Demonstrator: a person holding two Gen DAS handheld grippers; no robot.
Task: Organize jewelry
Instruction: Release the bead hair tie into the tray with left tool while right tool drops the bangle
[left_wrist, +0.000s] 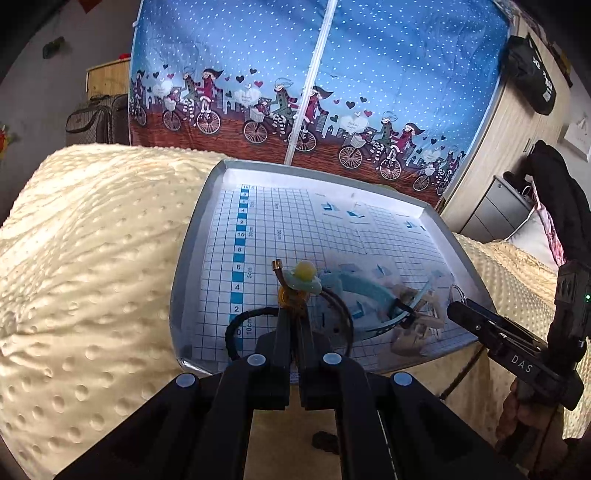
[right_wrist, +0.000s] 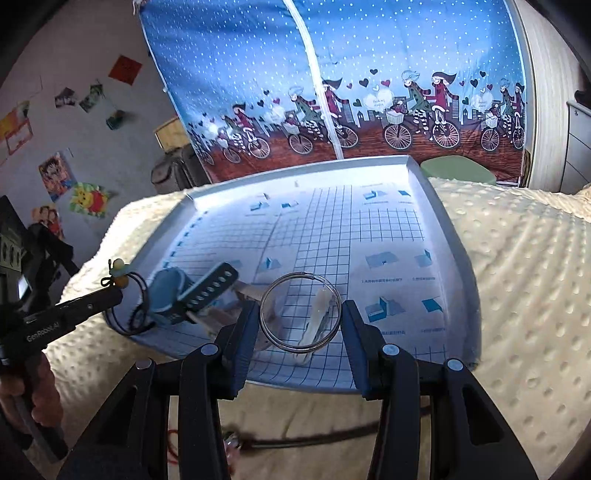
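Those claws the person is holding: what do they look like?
Both are black plastic, two long fingers each, with round silvery rivets on the linkages. The right claw has blue pads inside its fingers. The left claw reads "GenRobot.AI" on its side, the right one "DAS". A dark sleeve covers the right arm.

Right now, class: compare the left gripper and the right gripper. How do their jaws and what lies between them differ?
The left gripper has its jaws closed on a hair tie with a yellow-and-blue charm; the right gripper has its jaws spread wide. The left grips its item, while the right only frames a silver bangle without visibly touching it. Both point over the near edge of the gridded tray.
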